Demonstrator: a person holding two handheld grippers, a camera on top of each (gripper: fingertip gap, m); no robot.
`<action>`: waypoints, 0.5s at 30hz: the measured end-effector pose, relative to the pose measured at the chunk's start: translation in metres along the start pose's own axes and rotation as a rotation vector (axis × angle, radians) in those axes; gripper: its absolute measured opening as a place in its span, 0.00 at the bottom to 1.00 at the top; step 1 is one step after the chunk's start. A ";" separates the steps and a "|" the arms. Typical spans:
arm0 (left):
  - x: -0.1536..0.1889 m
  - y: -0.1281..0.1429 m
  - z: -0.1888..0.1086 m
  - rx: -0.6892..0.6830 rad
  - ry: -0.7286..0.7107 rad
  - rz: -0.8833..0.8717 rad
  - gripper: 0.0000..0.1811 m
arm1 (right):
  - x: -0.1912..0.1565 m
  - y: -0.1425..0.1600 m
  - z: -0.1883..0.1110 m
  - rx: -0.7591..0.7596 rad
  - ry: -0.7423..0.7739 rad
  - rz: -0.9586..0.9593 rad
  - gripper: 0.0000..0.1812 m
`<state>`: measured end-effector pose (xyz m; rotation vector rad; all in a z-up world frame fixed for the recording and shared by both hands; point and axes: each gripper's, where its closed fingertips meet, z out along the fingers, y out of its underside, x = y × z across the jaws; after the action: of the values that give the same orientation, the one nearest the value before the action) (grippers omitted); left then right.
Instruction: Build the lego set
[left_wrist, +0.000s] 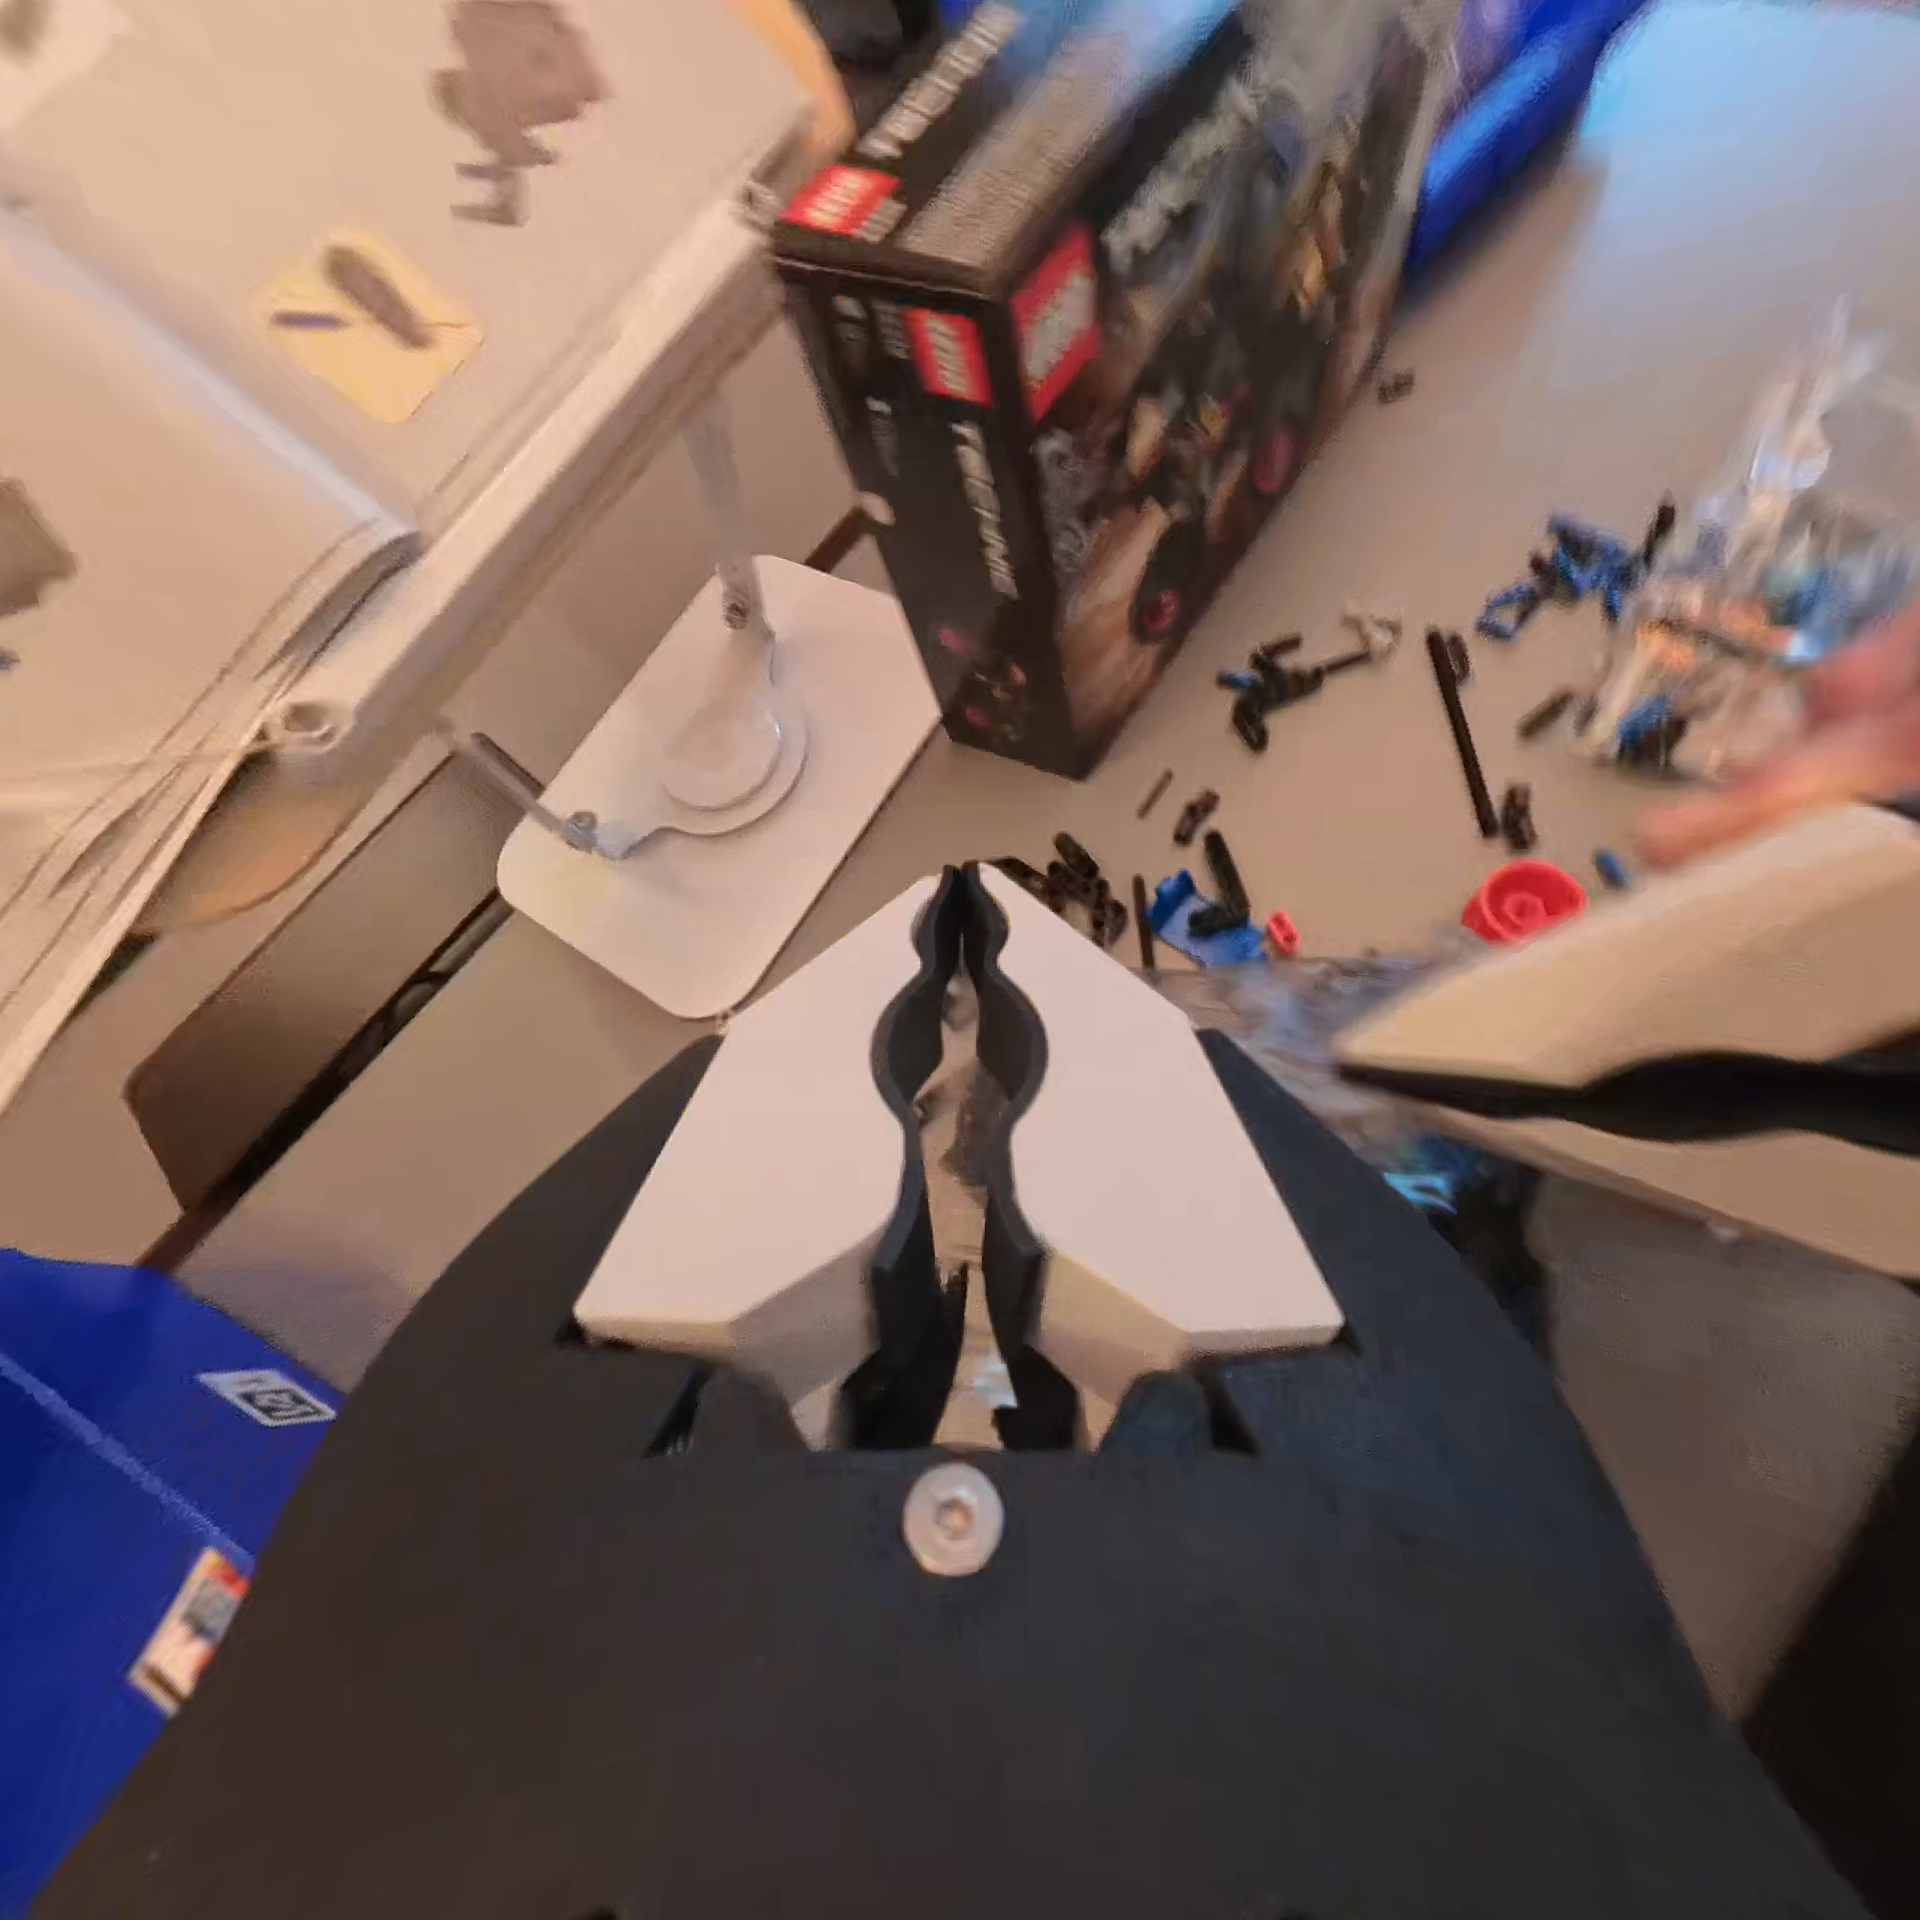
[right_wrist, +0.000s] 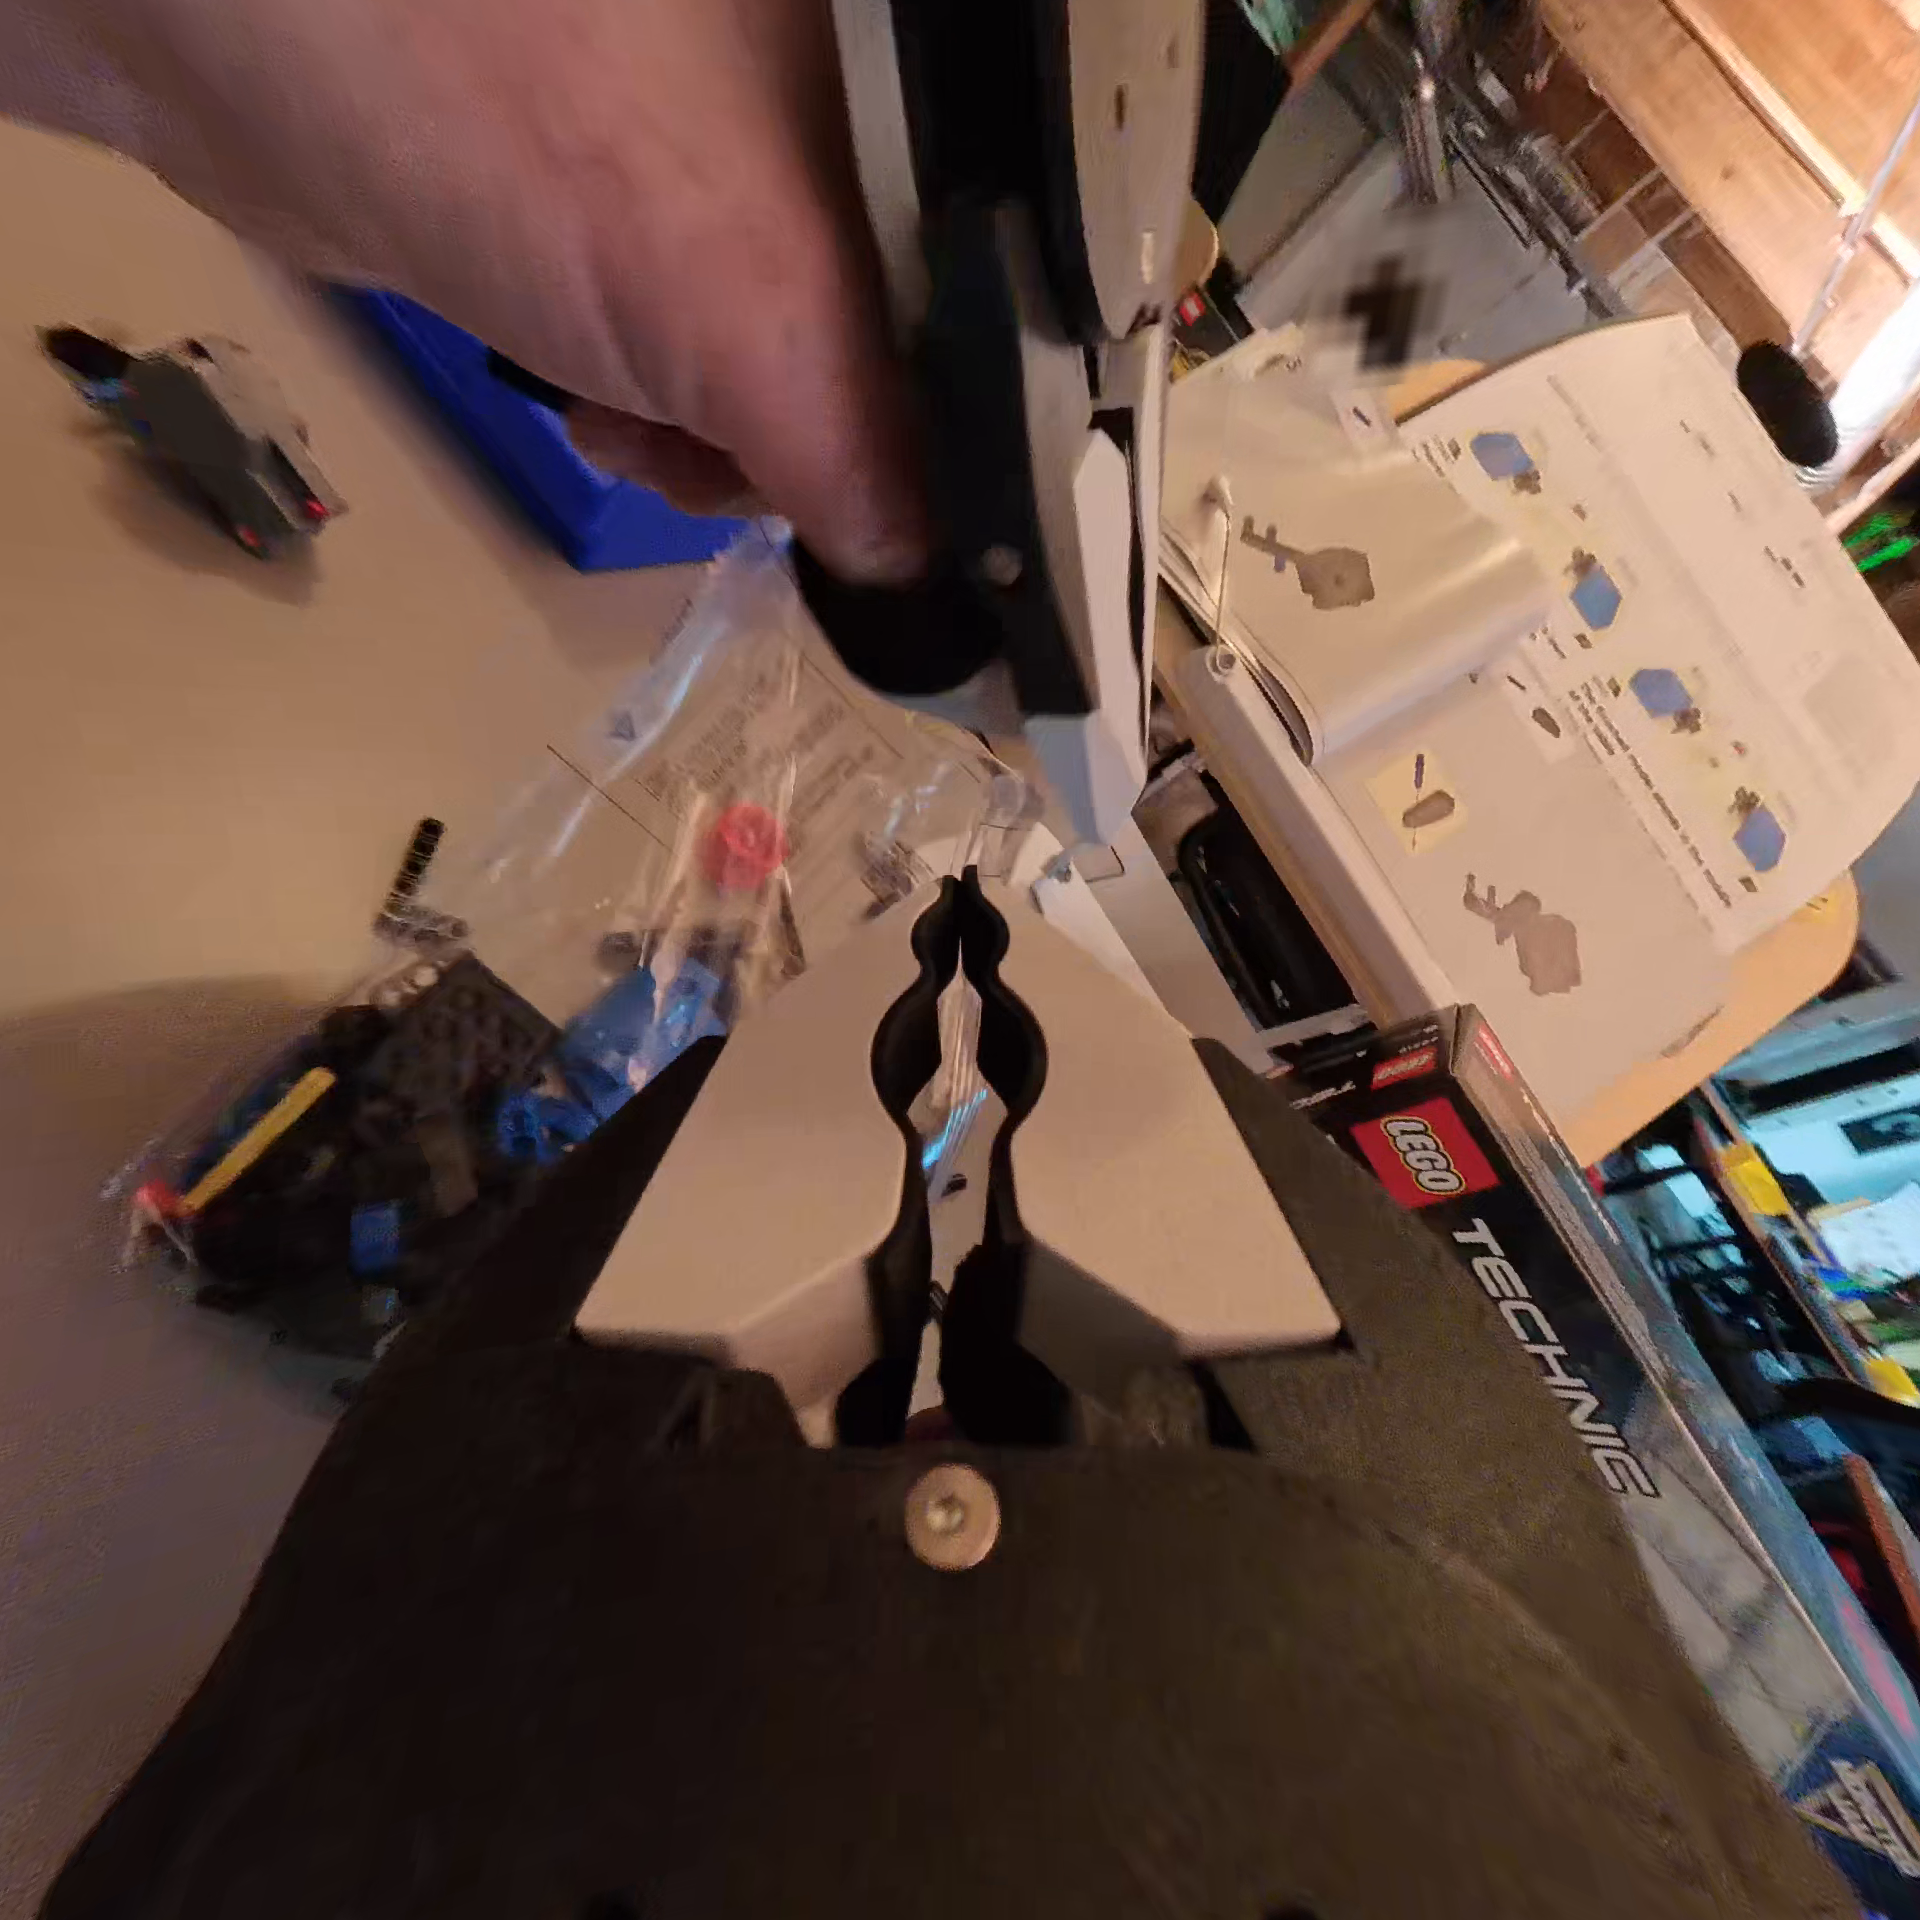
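Both tongs were pinched on a clear crinkly plastic parts bag (right_wrist: 727, 748), held just above the pale surface (right_wrist: 208, 727): right tongs (right_wrist: 962, 878) on its edge, left tongs (left_wrist: 962, 878) apparently on the same film. Judgement: pull apart steadily, low over the surface, so pieces don't scatter. The bag held a red gear (right_wrist: 743, 844) and blue and black pieces.

The left gripper (left_wrist: 961, 883) has its black-lined jaws pressed together at the tips, pointing away over the surface. The right gripper (right_wrist: 961, 883) is likewise closed at the tips. In the right wrist view, a hand (right_wrist: 582, 291) grips the left gripper's handle from above, thumb curled underneath.
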<state>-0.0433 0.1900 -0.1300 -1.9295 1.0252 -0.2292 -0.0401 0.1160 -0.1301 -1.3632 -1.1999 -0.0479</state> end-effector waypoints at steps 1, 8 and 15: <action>-0.011 -0.001 -0.002 0.020 -0.017 -0.032 0.00 | -0.004 -0.002 -0.004 0.008 -0.010 -0.010 0.00; -0.039 -0.003 -0.018 0.037 0.001 -0.025 0.00 | 0.000 0.002 -0.030 0.086 -0.061 0.094 0.00; 0.051 -0.033 -0.051 0.170 0.281 0.366 0.10 | 0.024 0.003 -0.047 0.189 -0.163 0.265 0.00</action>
<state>-0.0191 0.1285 -0.0871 -1.5518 1.4733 -0.3721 0.0021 0.0957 -0.1048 -1.3657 -1.1167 0.3618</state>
